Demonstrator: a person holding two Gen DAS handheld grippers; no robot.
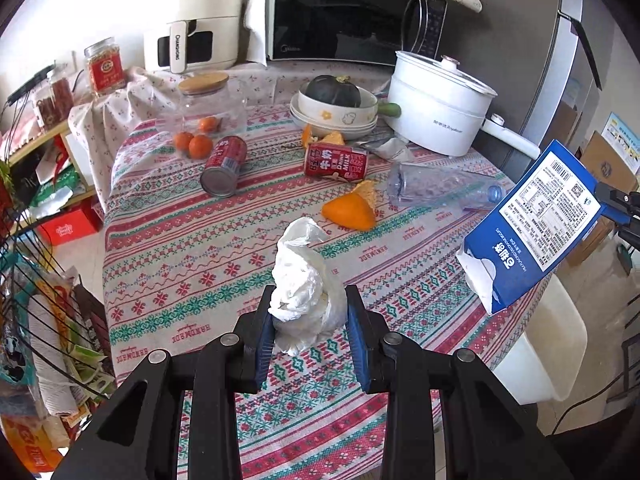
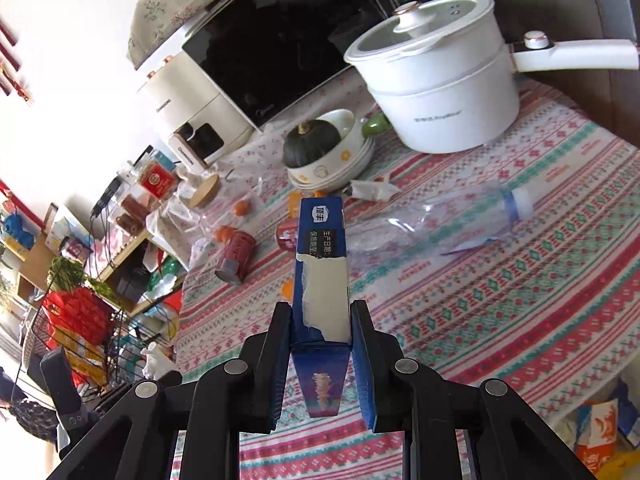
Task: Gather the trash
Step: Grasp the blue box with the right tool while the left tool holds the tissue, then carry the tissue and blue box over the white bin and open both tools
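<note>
white crumpled tissue [image 1: 302, 286] pinched in level left jaws; tilted right jaws clamp blue carton [image 2: 322, 280].

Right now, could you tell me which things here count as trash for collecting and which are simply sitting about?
Trash:
crumpled tissue in the left gripper
blue carton in the right gripper
two red cans
plastic bottle
orange peel

Lying about:
white pot
squash in bowls
tangerines
microwave
</note>
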